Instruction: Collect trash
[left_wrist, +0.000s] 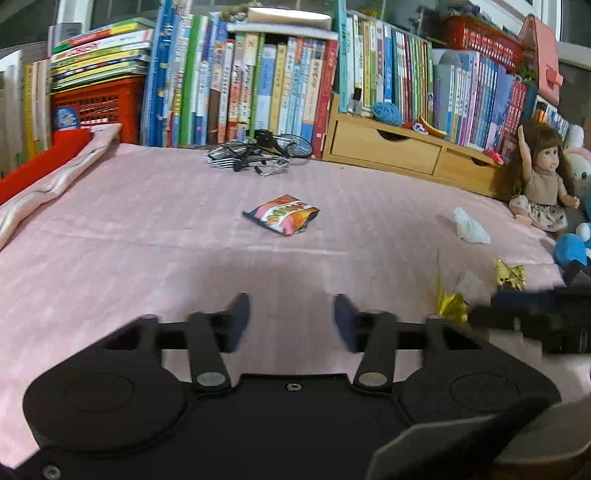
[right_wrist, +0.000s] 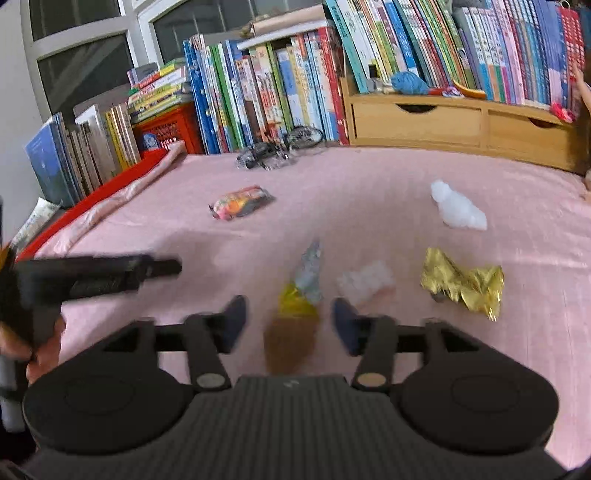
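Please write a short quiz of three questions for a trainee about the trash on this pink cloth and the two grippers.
1. True or false: the right gripper is shut on the gold foil wrapper.
2. Which trash lies nearest the glasses: A) white tissue, B) colourful snack packet, C) gold foil wrapper?
3. What lies between the right gripper's fingers?

Key
1. False; it is open and the foil lies apart, to its right.
2. B
3. A yellow and silver wrapper, not gripped.
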